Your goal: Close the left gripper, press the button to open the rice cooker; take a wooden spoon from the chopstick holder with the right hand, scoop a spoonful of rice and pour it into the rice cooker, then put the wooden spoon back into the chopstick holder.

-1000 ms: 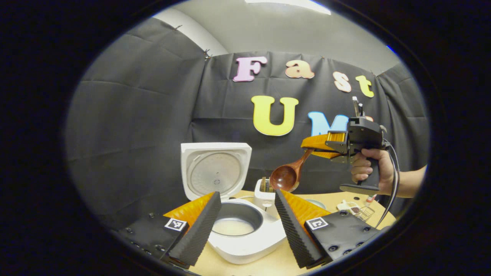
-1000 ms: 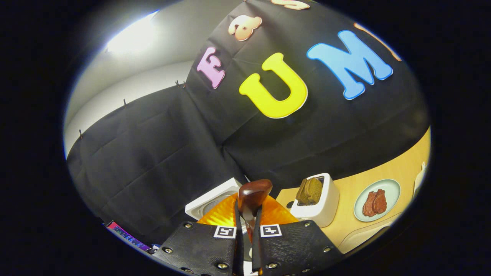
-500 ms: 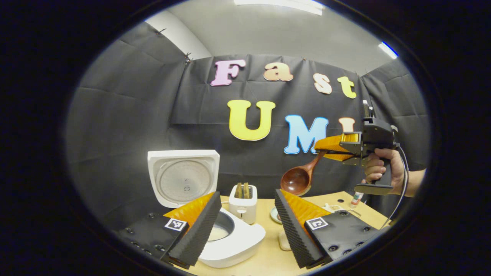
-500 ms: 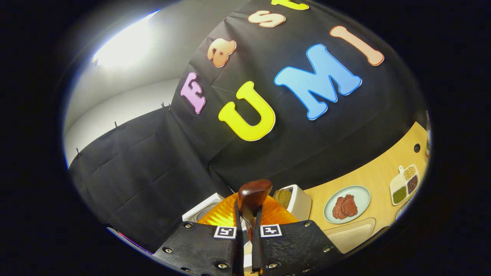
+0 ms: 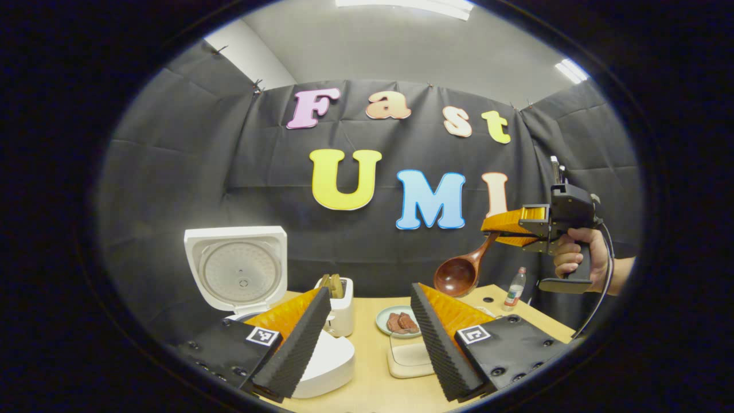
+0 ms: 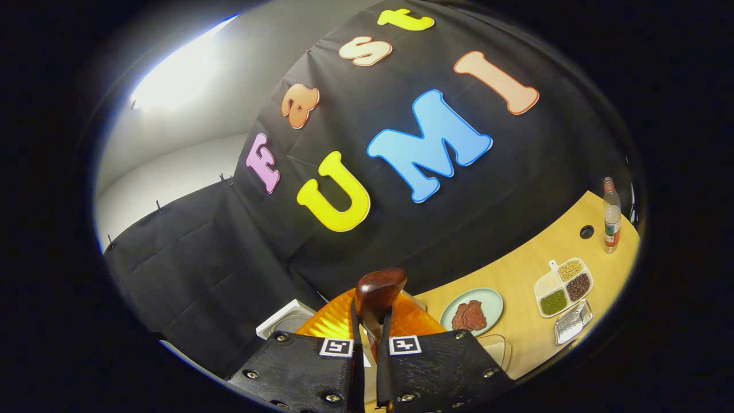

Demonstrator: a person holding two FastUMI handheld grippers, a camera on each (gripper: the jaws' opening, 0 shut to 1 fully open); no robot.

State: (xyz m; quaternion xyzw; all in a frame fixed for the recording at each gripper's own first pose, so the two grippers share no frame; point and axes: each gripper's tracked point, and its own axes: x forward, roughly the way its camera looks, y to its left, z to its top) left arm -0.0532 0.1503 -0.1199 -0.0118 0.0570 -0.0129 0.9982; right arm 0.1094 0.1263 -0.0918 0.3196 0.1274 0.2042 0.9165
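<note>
Step in hand, as judged: return the spoon [image 5: 457, 274] to the holder; no holder is identifiable, so locate it first. The right gripper [image 5: 498, 228] clamps the spoon handle, bowl hanging above the table [image 5: 373, 367]. The left gripper [image 5: 367, 338] stands wide, empty. The cooker [image 5: 238, 269] lid is up; pot contents hidden. A plate [image 6: 487, 298] holds meat.

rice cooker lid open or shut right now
Open: the rice cooker has its lid standing upright, inner plate facing the left gripper view.

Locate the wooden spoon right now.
In the left gripper view, the wooden spoon hangs at right, clamped in the right gripper, above the table beyond the meat plate.
</note>
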